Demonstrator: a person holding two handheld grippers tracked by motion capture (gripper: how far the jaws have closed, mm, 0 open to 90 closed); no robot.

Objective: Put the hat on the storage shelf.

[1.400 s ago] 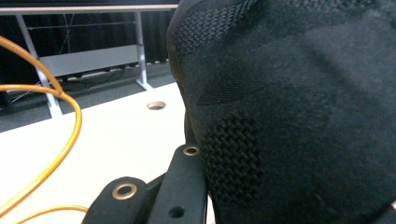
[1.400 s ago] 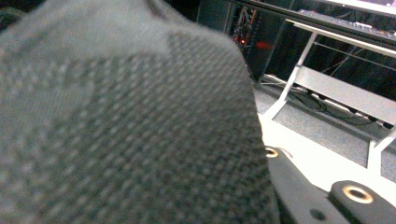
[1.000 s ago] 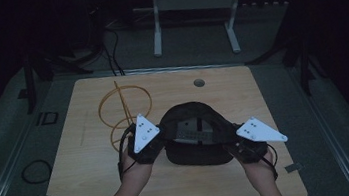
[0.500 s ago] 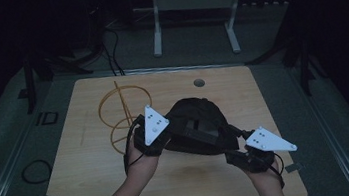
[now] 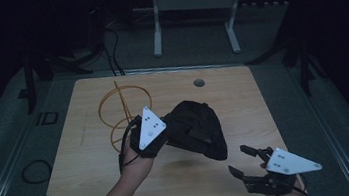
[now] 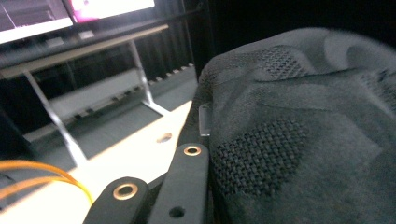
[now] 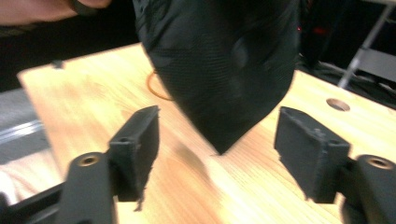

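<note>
My right gripper (image 5: pixel 243 160) sits nearest, at the table's (image 5: pixel 89 159) near right edge with its hand partly cut off by the frame, jaws spread wide and holding nothing. Beyond it my left gripper (image 5: pixel 164 137) is clamped on the left edge of a black mesh cap (image 5: pixel 199 130), lifted and tilted so its low tip hangs above the wood; the jaw tips are buried in the fabric. Farther left, an orange wire hoop stand (image 5: pixel 121 109) is partly hidden behind my left gripper.
</note>
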